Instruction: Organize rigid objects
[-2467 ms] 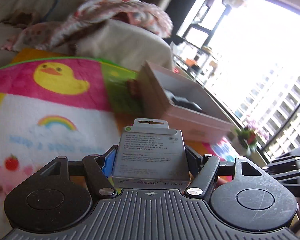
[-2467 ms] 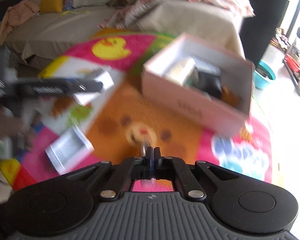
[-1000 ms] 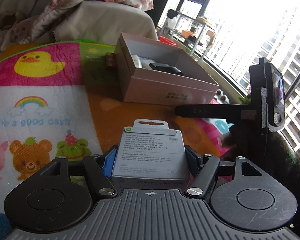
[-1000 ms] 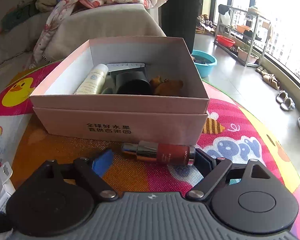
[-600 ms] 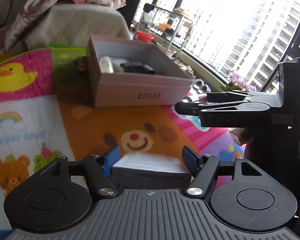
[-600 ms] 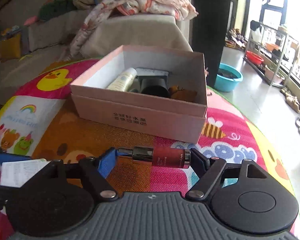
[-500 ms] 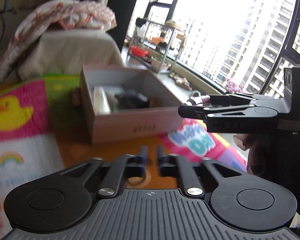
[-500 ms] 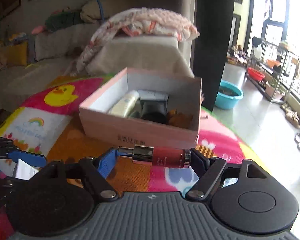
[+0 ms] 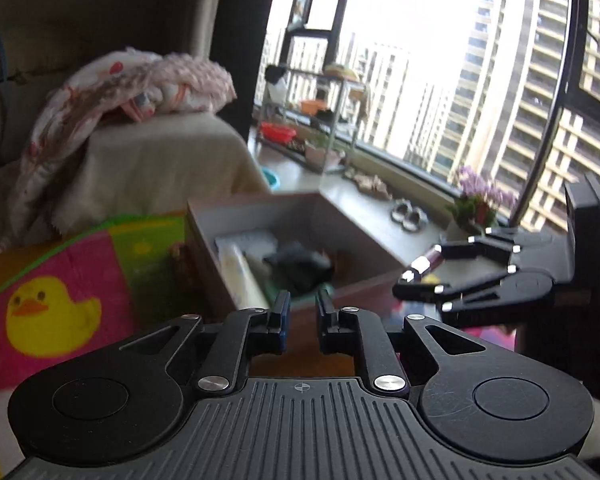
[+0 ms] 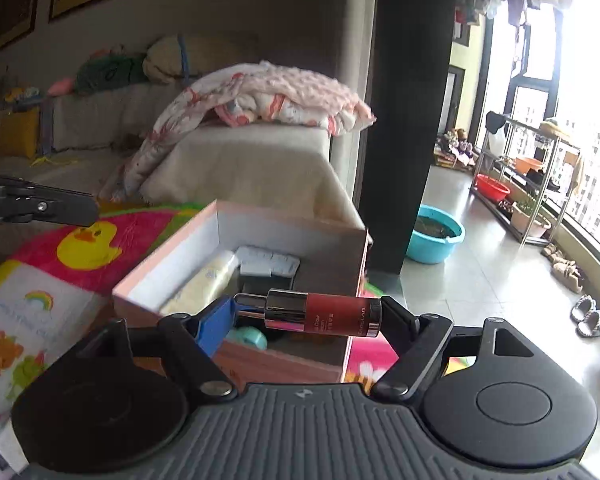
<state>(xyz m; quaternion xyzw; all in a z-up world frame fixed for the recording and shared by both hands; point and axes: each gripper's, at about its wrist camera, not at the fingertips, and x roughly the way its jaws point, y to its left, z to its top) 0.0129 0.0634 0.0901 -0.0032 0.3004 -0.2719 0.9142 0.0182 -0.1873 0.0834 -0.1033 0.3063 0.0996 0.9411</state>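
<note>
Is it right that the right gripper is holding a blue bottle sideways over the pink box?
Not quite: the bottle is red with a silver cap, not blue. The right wrist view shows it sideways between the right gripper's jaws, over the pink box.

A bright play mat (image 10: 100, 224) with a box on it

The play mat lies on the grey floor (image 10: 488, 264). It has a yellow duck, a rainbow and little bears. An open pink box (image 10: 284, 360) sits near the mat's far edge.
</note>
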